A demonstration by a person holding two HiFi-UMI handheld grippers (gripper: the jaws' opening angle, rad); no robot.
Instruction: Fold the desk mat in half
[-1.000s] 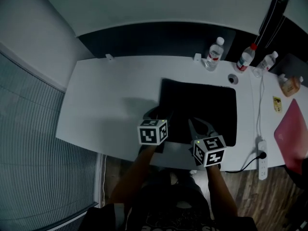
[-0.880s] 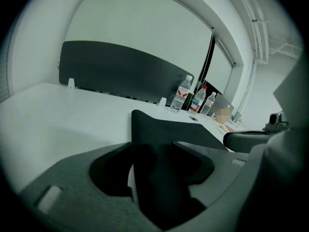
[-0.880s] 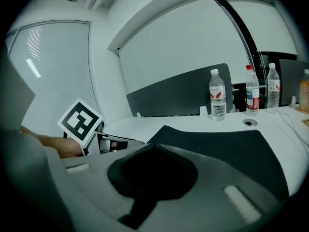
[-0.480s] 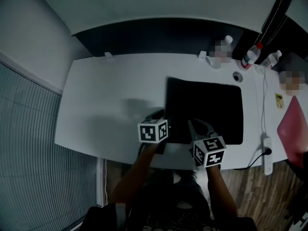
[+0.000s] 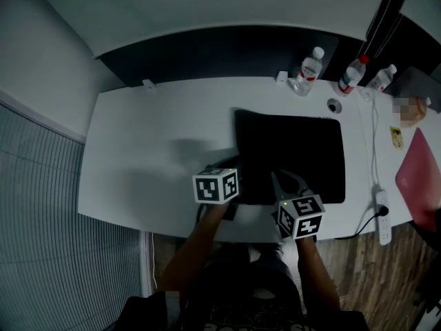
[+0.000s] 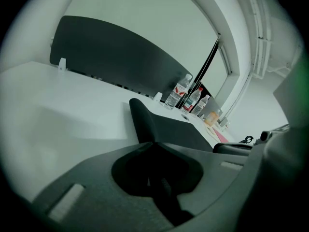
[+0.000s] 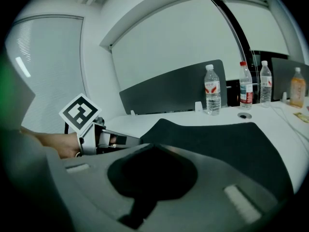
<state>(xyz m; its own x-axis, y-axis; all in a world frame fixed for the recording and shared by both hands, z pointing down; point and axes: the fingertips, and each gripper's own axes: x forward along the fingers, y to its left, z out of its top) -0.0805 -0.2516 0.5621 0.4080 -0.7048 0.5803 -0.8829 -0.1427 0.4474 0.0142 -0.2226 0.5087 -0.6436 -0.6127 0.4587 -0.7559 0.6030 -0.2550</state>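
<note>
The black desk mat (image 5: 293,154) lies on the white desk (image 5: 151,150), right of centre. At the mat's near left corner is my left gripper (image 5: 234,174). Its jaws have just been closing, and in the left gripper view they meet (image 6: 154,143) on the mat's edge, which curls up (image 6: 141,120) just past them. My right gripper (image 5: 288,183) is at the mat's near edge, further right. Its tips (image 7: 153,146) are together where the mat (image 7: 222,144) begins. The left gripper (image 7: 129,140) also shows in the right gripper view, pinching the corner.
Three water bottles (image 5: 309,67) (image 5: 351,76) (image 5: 381,80) stand along the back of the desk by a dark divider panel (image 5: 220,50). A power strip (image 5: 382,219) with its cable and a pink item (image 5: 418,178) lie at the right. The desk's front edge runs just below the grippers.
The left gripper's marker cube has shifted slightly left and tilted. The right gripper and the mat stay where they were.
</note>
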